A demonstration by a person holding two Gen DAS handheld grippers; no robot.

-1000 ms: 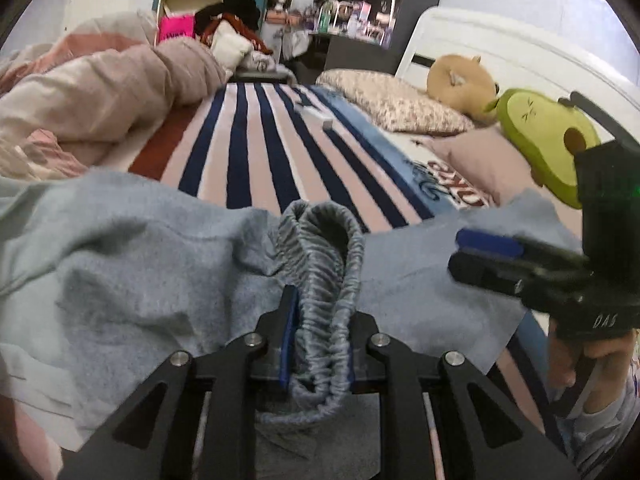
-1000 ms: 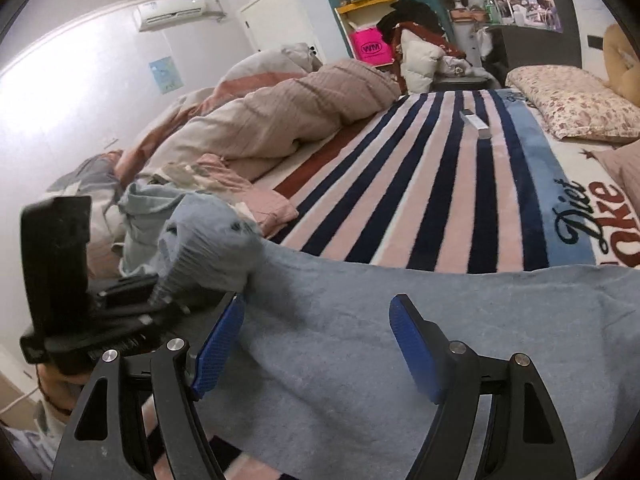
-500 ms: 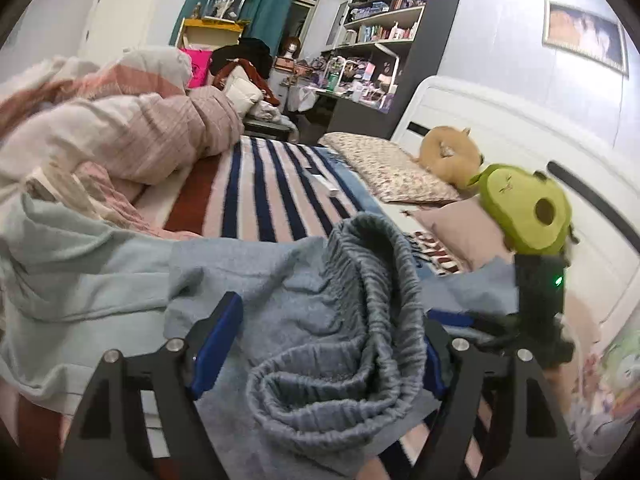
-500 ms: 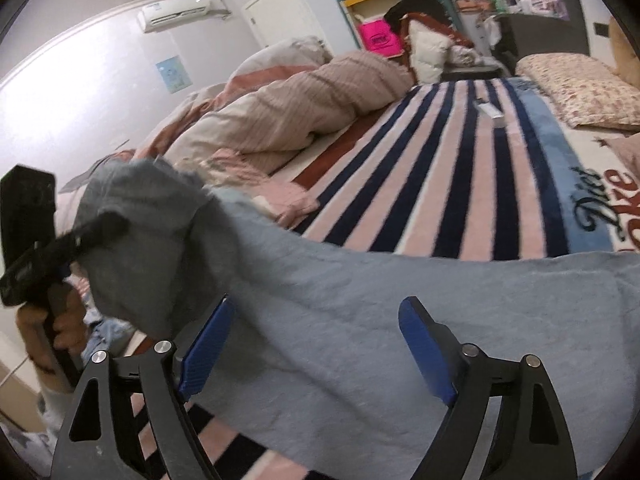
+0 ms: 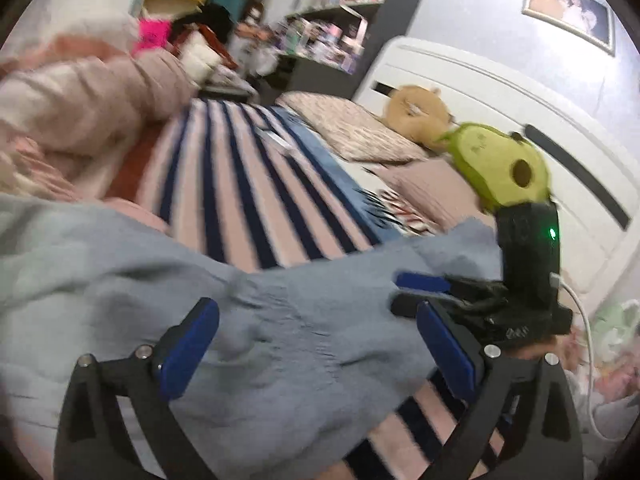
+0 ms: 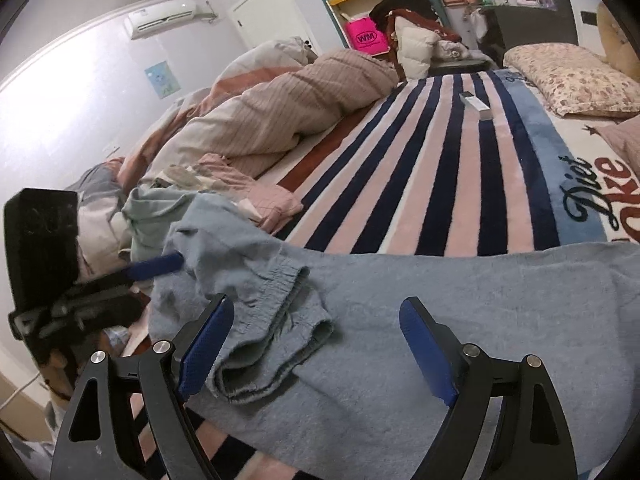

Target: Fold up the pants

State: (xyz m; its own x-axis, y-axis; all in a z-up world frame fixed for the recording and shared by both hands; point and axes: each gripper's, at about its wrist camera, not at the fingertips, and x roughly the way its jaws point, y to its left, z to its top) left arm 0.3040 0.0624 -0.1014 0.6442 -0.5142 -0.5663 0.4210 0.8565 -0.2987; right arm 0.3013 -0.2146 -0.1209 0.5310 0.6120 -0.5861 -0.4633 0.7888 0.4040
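The light blue-grey pants (image 6: 420,312) lie spread across the near edge of the striped bed. Their elastic waistband (image 6: 276,344) lies folded back over the cloth at the left. In the left wrist view the pants (image 5: 280,332) lie under my left gripper (image 5: 320,344), which is open and holds nothing. My right gripper (image 6: 316,348) is open and empty, jaws wide above the pants next to the waistband. The left gripper (image 6: 160,266) shows in the right wrist view at the left, beside the cloth. The right gripper (image 5: 416,292) shows at the right in the left wrist view.
A striped blanket (image 6: 440,168) covers the bed. A bunched pink duvet (image 6: 280,112) and loose clothes (image 6: 160,208) lie at the left. A floral pillow (image 6: 572,80), an avocado plush (image 5: 500,168) and a brown plush (image 5: 416,112) sit by the headboard. A small box (image 6: 474,105) lies on the blanket.
My left gripper was shut on the waistband, then opened and let it go. The waistband has dropped onto the pants. The left gripper has pulled back to the left. The right gripper stayed open.
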